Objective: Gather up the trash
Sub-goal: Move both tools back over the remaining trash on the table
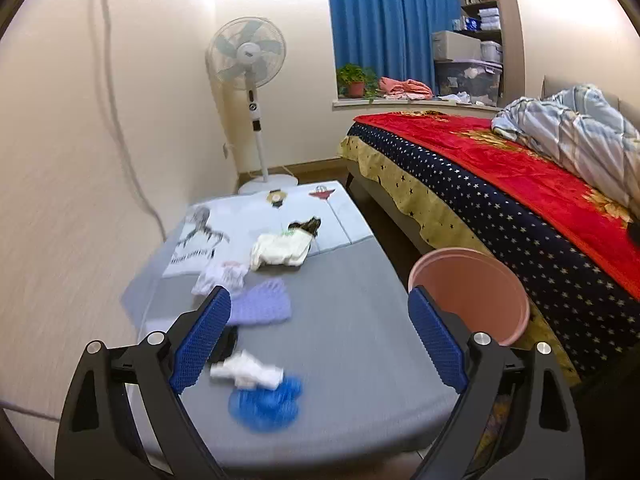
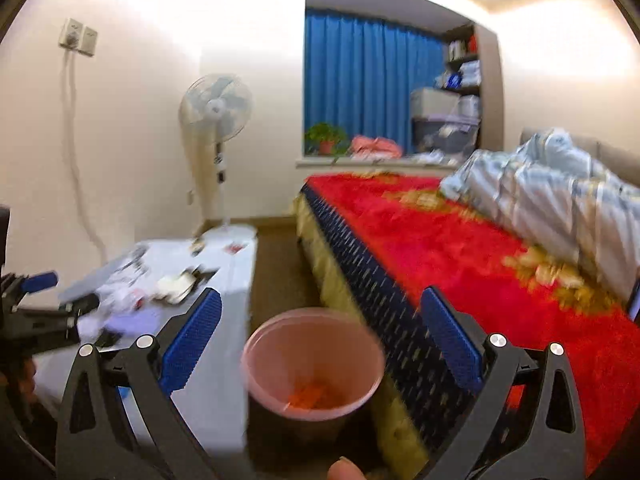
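Note:
Trash lies on the grey table [image 1: 360, 340]: a blue crumpled piece [image 1: 266, 404], a white crumpled tissue [image 1: 248, 374], a purple piece [image 1: 262, 302], a white-pink wad [image 1: 220, 276] and a cream bag [image 1: 280, 250]. My left gripper [image 1: 319, 296] hangs above the table, open and empty. The pink bin [image 2: 314, 360] stands on the floor between table and bed, with orange scraps [image 2: 312, 394] at its bottom. My right gripper [image 2: 320, 296] hovers above the bin, open wide with nothing between its pads. The left gripper [image 2: 68, 294] shows at the left edge of the right wrist view.
A bed with a red blanket [image 1: 520, 168] and a striped quilt [image 1: 576, 128] fills the right side. A standing fan [image 1: 250, 56] is beyond the table by the wall. A windowsill with a potted plant [image 1: 354, 80] and blue curtain [image 1: 384, 20] lies behind. A fingertip [image 2: 344, 470] shows at the bottom edge.

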The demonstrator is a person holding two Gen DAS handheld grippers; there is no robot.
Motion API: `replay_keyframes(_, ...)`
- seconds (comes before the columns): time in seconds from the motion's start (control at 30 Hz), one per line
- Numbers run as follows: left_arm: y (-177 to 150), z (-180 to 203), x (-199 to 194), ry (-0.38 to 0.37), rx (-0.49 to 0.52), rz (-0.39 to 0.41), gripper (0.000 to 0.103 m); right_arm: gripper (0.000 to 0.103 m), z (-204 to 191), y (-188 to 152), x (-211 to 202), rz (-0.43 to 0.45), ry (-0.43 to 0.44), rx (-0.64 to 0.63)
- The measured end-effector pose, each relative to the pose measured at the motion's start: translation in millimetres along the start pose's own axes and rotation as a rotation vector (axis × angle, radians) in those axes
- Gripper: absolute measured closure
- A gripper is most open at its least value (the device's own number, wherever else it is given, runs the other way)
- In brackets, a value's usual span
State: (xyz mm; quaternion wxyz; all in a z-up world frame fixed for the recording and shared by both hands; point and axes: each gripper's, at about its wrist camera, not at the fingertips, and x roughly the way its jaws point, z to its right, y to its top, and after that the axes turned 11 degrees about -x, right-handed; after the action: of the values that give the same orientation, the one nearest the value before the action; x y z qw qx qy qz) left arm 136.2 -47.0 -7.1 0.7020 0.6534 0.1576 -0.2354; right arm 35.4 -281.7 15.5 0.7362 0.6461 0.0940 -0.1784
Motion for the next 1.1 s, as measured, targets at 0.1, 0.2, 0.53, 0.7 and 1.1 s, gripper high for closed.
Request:
replay_keyframes(0.1, -15.2, -14.0, -17.5, -0.003, -0.045, -0.037, 0.016, 0.005, -14.7, -18.9, -14.8, -0.037, 0.122, 0.023)
replay_keyframes(0.2, -32.9, -20.5, -35.6, 0.008, -0.028, -0.040, 0.016, 0.005, -30.4, -34.7, -19.3, -0.093, 0.208, 0.067)
replay_keyframes(0.53, -64.9, -36.6, -65.3, 0.037, 0.012, -0.011, 0.016, 0.005, -66.7, -46.0, -30.9, -0.146, 0.208, -0.019)
replay_keyframes(0.7, -60.9, -48.4, -65.2, 0.057, -0.021, 0.002, 0.016, 0.005, -67.6, -44.7, -27.5, -0.152, 0.182, -0.028)
replay_keyframes(1.1, 6.0, -72.9, -14.7, 0.116, -0.132, 0.052, 0.016, 0.005, -77.0, -22.2, 7.7, -0.159, 0.177, -0.091)
